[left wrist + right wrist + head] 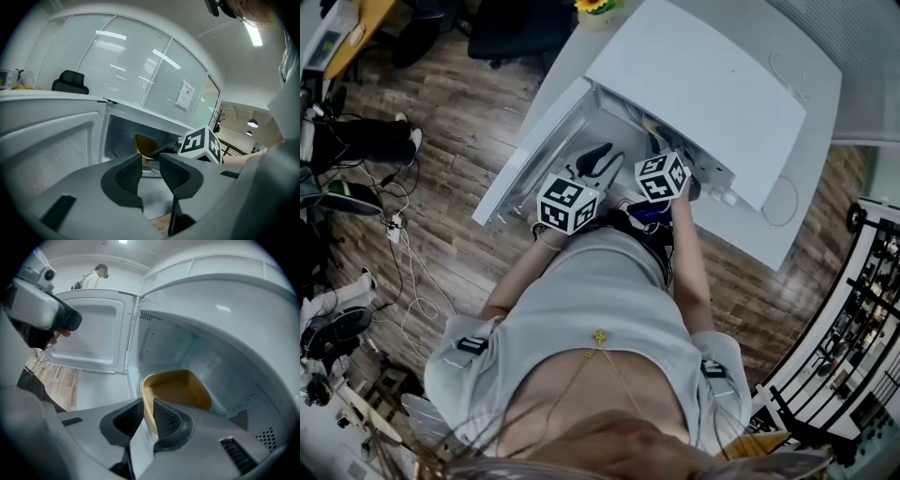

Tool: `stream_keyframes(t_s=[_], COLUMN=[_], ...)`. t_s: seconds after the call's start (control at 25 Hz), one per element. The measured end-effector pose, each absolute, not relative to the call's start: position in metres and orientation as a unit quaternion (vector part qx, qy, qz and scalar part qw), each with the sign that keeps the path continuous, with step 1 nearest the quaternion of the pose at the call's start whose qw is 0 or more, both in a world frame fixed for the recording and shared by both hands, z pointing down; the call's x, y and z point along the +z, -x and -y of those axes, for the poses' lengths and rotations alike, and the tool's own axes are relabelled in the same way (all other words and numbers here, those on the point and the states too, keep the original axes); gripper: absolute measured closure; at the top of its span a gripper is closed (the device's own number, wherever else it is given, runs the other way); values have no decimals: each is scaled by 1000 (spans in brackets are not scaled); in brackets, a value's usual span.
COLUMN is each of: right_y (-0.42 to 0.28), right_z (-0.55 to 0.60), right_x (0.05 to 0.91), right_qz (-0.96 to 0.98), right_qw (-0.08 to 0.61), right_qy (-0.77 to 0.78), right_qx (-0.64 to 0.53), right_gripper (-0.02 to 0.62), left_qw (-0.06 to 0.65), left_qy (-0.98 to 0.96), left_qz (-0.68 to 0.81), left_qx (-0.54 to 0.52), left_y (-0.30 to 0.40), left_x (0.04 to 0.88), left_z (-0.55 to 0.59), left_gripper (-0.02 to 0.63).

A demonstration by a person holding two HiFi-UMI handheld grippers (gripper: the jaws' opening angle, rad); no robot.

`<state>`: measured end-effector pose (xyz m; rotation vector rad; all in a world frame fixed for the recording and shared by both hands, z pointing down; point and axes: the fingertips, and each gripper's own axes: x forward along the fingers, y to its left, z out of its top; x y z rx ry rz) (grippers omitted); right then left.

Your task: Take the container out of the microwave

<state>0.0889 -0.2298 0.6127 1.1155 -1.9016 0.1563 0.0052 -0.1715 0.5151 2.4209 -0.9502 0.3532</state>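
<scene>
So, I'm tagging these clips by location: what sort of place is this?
Probably an office, not a home kitchen: a black office chair, a glass partition with blinds, and cables on the wood floor near the white microwave holding a yellow container.

In the right gripper view, the yellow container's (178, 390) near rim vanishes between the right gripper's (146, 405) fingers (168, 420) at lower centre. In the left gripper view, only a sliver shows at centre.
</scene>
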Motion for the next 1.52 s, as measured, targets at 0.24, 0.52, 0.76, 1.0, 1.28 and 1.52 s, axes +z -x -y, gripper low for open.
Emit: stream_keyframes(t_s=[0.24,0.52,0.76,1.0,1.28,1.52], right_y=[-88,-89,-90,-90,-93,-94], right_z=[222,214,207,198,188,180], right_x=[611,611,611,610,609,606], right_qz=[775,782,788,793,798,803], right_qw=[447,446,447,446,448,447], right_qy=[-442,-432,-421,-412,-400,-392], right_qx=[60,55,50,46,39,30], right_gripper=[523,523,523,523,523,523], left_qw=[254,254,255,253,257,253], left_qy=[-889,-886,-882,-878,-870,-867], left_qz=[360,368,377,389,403,413], left_qx=[127,124,121,119,117,115], left_y=[-8,-15,-19,-20,-20,-24], left_x=[514,516,516,517,519,516], left_z=[167,161,156,149,141,132], left_gripper=[485,485,485,485,485,485])
